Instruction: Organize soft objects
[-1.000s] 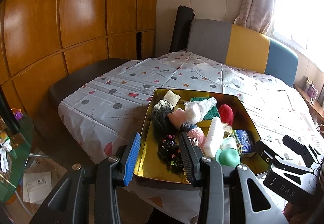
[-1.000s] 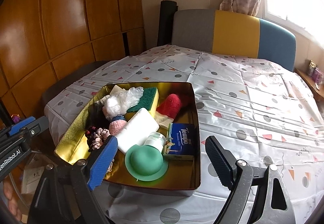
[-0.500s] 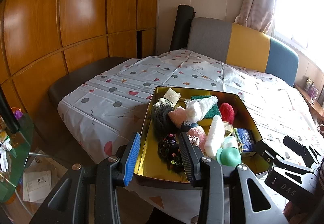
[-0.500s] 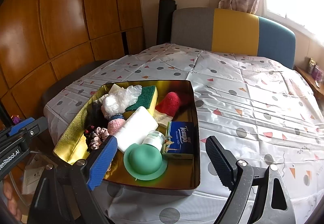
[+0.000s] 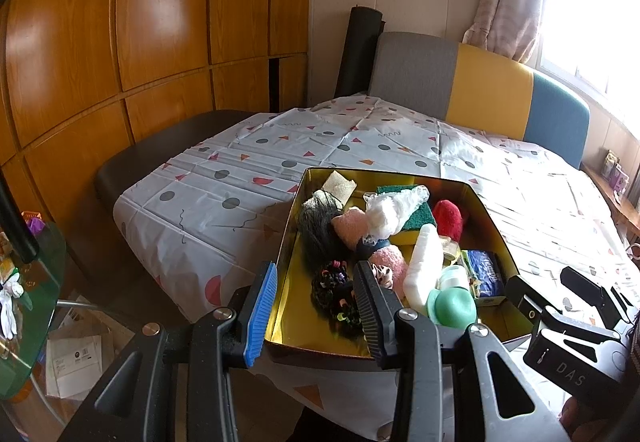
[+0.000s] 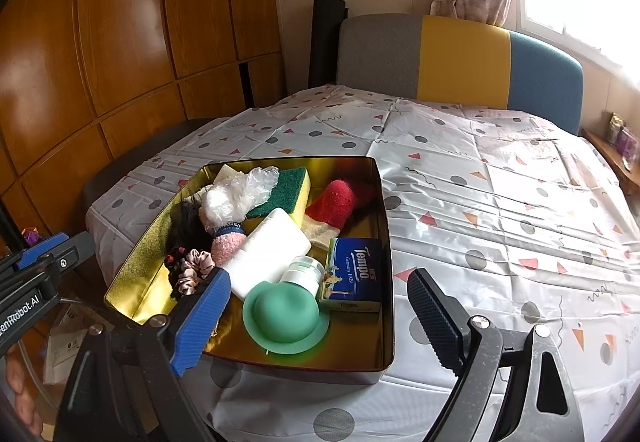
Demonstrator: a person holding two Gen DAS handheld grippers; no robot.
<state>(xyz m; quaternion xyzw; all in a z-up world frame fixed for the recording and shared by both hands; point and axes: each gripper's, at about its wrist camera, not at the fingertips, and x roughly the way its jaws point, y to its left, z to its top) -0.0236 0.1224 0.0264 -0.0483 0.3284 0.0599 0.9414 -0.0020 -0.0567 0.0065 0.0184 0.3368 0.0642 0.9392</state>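
A: Looking across the lower middle of both views, what sits in the gold tin (image 6: pixel 384 242)?

B: Soft things, heaped. A green-and-yellow sponge (image 6: pixel 290 186), a red fuzzy sock (image 6: pixel 334 202), a pink fuzzy sock (image 6: pixel 228 242), a white block (image 6: pixel 268 254), a clump of crinkled plastic (image 6: pixel 240 190), a green cap (image 6: pixel 284 312) and a blue Tempo tissue pack (image 6: pixel 356 268). The tin rests on the patterned bed cover (image 6: pixel 500 202).

A: What is hard to make out?

B: The dark mass at the tin's left (image 5: pixel 318 226); hair or netting, I cannot tell. The scrunchies (image 5: pixel 334 290) are partly behind a finger in the left view. The beige piece (image 5: pixel 339 184) at the far corner is half buried.

A: And the fingers?

B: The left gripper (image 5: pixel 316 310) stands at a narrow gap over the tin's near-left corner, nothing pinched. The right gripper (image 6: pixel 320 318) stands wide, empty, its fingers straddling the tin's near-right part; its lower body is cut off by the frame. A hand (image 6: pixel 18 394) shows only as a sliver at lower left.

A: Any change from a second ago?

B: None that I can see. Both grippers sit where they were, same gaps, and the heap lies as before.
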